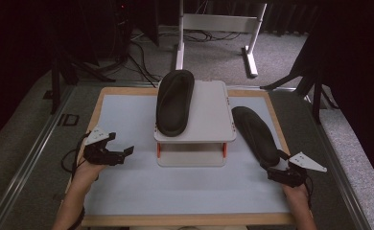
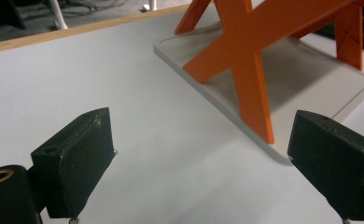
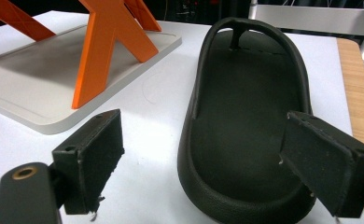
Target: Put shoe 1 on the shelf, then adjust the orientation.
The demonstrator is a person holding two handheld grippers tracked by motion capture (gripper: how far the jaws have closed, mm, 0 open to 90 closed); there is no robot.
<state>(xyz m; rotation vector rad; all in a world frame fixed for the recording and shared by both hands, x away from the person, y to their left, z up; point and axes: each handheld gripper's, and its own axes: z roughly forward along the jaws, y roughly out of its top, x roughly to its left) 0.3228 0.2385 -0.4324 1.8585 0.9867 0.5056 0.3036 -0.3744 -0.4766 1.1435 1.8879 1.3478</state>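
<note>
Jaws apart on both grippers, right gripper [image 1: 277, 167] at slipper [image 1: 255, 134] heel, left gripper [image 1: 120, 154] level

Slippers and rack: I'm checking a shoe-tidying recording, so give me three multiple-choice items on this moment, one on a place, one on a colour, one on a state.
1. Where does one black slipper lie?
A. on the rack's top shelf
B. on the floor
C. in a box

2. What colour are the rack's legs?
A. blue
B. orange
C. green

3. How do the right gripper's jaws stand?
A. shut on the rack
B. shut on a cable
C. open at the other slipper's heel

Key: 1 A, the high view shows it on the grey shelf; 2 B, orange crossed legs; 3 C, the pads stand apart.
</note>
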